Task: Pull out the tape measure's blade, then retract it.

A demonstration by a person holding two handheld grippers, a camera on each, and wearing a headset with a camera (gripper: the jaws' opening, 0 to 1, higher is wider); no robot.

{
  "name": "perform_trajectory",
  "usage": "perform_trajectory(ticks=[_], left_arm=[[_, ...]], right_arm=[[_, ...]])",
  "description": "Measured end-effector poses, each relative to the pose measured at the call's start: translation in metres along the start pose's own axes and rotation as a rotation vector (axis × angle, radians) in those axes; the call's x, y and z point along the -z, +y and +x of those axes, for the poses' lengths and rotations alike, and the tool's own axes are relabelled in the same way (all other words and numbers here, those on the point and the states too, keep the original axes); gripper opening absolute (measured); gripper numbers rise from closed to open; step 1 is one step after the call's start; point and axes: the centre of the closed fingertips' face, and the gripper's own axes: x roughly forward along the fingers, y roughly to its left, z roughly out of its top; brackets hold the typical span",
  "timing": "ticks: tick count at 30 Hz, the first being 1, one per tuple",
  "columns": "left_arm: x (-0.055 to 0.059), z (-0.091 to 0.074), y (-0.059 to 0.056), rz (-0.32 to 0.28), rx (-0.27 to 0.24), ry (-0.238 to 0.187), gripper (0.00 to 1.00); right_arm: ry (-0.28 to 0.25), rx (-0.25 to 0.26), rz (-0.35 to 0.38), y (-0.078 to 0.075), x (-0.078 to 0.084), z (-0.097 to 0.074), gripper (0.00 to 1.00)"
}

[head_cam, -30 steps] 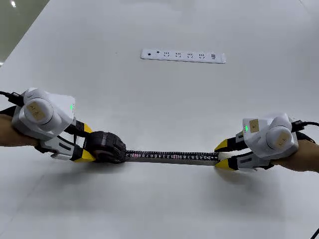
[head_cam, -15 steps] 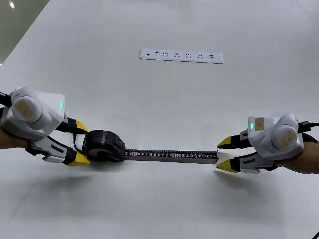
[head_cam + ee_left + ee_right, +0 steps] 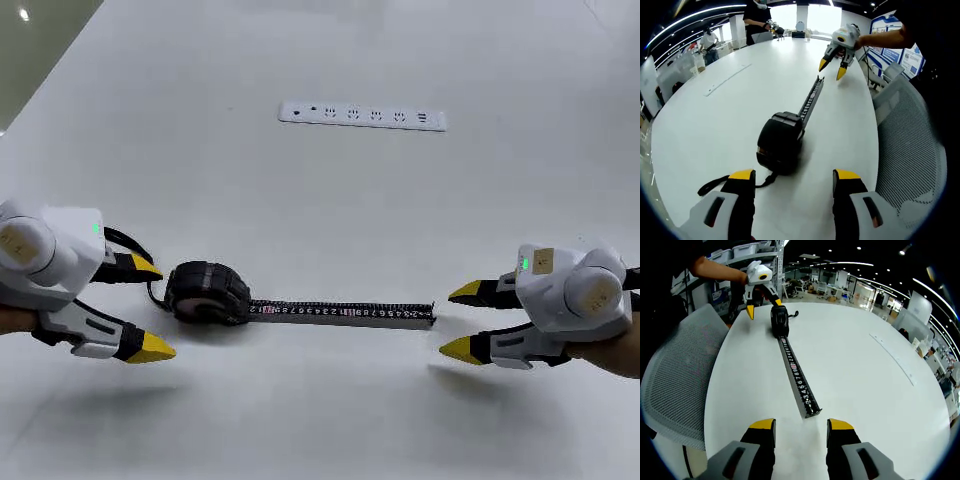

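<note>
A black tape measure case lies on the white table with its blade pulled out flat to the right. My left gripper is open just left of the case, apart from it. My right gripper is open a little beyond the blade's tip, touching nothing. The left gripper view has the case ahead of my open left gripper, with the blade running toward the right gripper. In the right gripper view the blade ends just before my open right gripper; the case sits far off.
A white power strip lies at the far middle of the table. A grey mesh chair stands at the table's near edge. People stand at the table's far end.
My left gripper let go of the case and backed off to the left. My right gripper released the blade tip, opened and drew back to the right. The blade stays extended.
</note>
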Motion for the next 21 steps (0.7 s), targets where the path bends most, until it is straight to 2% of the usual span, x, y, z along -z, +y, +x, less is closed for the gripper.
perform_trajectory(ticks=[9, 16, 19, 21], left_arm=[[-0.004, -0.008, -0.011, -0.088, -0.053, -0.068, 0.69], [-0.004, -0.009, -0.025, -0.141, -0.081, -0.096, 0.73], [-0.008, -0.010, -0.028, -0.187, -0.107, -0.136, 0.75], [-0.008, -0.010, -0.032, -0.190, -0.111, -0.145, 0.76]], right_arm=[[-0.029, 0.032, 0.046, 0.011, -0.003, -0.007, 0.46], [-0.048, 0.057, 0.082, 0.022, -0.006, -0.012, 0.51], [-0.057, 0.073, 0.105, 0.024, -0.006, -0.014, 0.53], [-0.069, 0.080, 0.125, 0.027, -0.007, -0.015, 0.54]])
